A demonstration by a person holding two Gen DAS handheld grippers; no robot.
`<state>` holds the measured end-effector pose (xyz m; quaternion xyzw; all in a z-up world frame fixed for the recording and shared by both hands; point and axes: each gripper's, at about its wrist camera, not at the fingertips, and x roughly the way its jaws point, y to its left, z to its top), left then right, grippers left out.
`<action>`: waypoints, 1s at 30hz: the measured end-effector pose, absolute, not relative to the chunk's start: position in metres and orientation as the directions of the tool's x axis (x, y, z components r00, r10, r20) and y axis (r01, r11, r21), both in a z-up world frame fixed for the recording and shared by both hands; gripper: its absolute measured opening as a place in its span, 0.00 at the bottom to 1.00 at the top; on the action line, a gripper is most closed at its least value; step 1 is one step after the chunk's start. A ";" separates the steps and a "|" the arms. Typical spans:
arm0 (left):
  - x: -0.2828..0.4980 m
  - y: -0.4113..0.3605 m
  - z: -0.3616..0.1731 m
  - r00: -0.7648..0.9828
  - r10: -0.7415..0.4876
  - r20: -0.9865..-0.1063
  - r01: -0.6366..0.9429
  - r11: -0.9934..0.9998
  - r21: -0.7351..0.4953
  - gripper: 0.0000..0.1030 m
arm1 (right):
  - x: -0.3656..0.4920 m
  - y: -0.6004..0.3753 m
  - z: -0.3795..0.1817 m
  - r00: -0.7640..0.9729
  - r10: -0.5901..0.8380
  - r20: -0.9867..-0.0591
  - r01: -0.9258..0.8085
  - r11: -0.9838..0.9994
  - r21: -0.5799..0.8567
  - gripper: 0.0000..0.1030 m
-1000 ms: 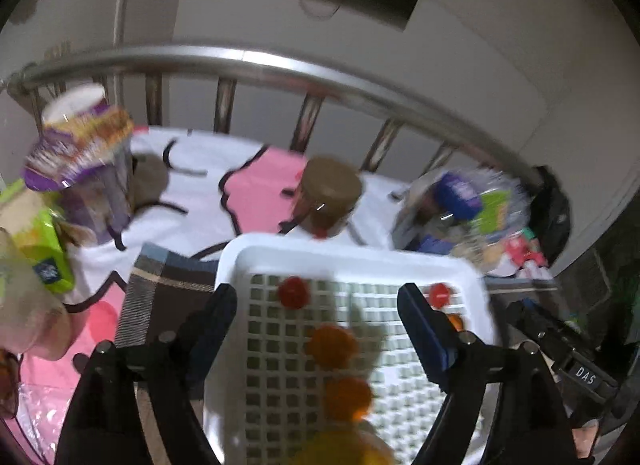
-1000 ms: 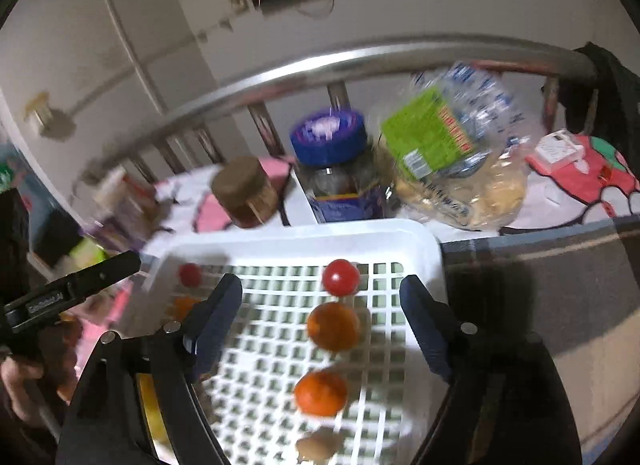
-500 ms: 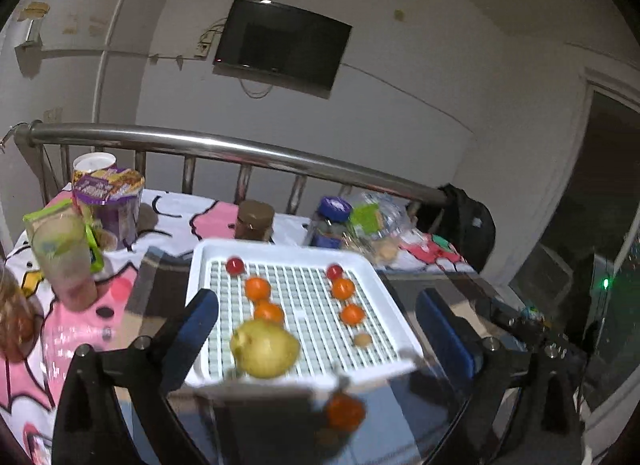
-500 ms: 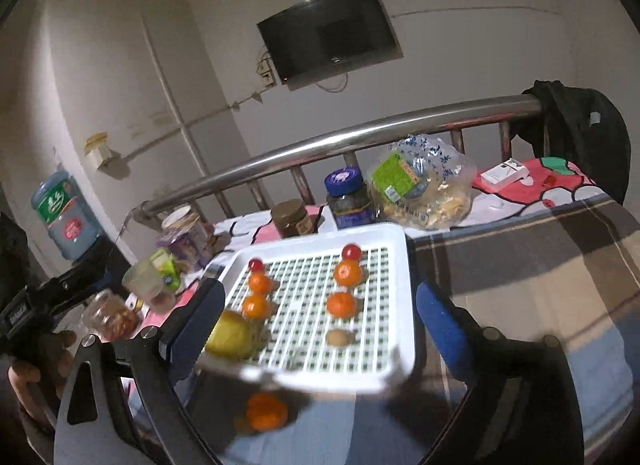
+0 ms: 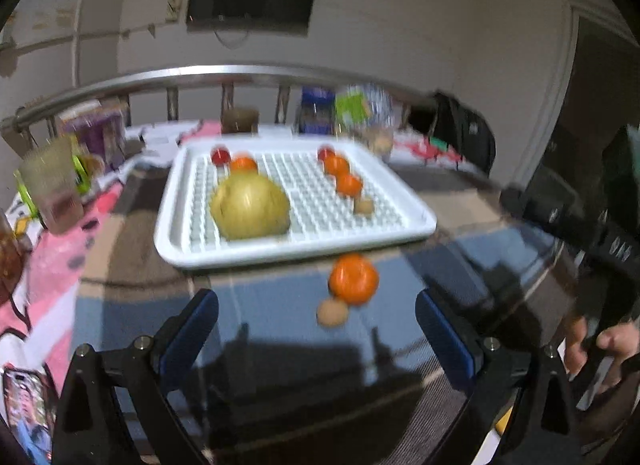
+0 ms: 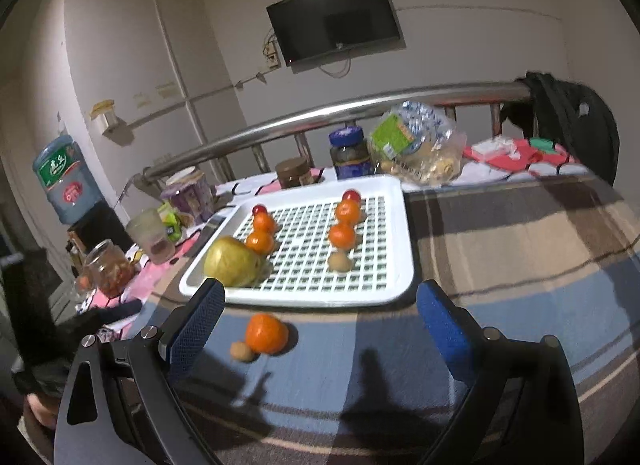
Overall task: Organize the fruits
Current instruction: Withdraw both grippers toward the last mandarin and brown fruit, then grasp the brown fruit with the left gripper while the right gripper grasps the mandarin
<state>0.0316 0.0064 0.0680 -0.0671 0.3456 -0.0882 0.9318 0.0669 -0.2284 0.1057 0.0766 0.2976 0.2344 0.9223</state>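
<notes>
Two fruits are left off the white tray [image 6: 404,241]: a loose mandarin [image 6: 266,333] and a small brown fruit [image 6: 241,351] touching it, both on the plaid blanket [image 6: 500,265] just in front of the tray's near rim; inside the tray a pear [image 6: 231,261] heads the left row of mandarins and a red fruit, while the right row ends nearer the rim in another small brown fruit [image 6: 339,261], so the open spots appear to lie at the near ends of the rows; the left gripper [image 5: 316,325] has just been opening and its jaws stand released with nothing between them, and the right gripper [image 6: 320,317] likewise has just spread wide and holds nothing; for the next pick, I judge the loose mandarin the easier target, but the brown fruit pressed against it may roll if nudged, so approach from the side away from it, straddle the mandarin squarely, and close gently since the skin is soft; the blanket gives underneath, so come down low before closing; lift clear of the tray rim before setting down.
</notes>
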 end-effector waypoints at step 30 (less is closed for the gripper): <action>0.076 -0.024 0.013 0.594 -0.261 -0.761 0.192 0.965 -0.181 0.29 | 0.099 -0.166 0.040 0.495 0.515 -0.699 -0.388 0.851 0.353 0.77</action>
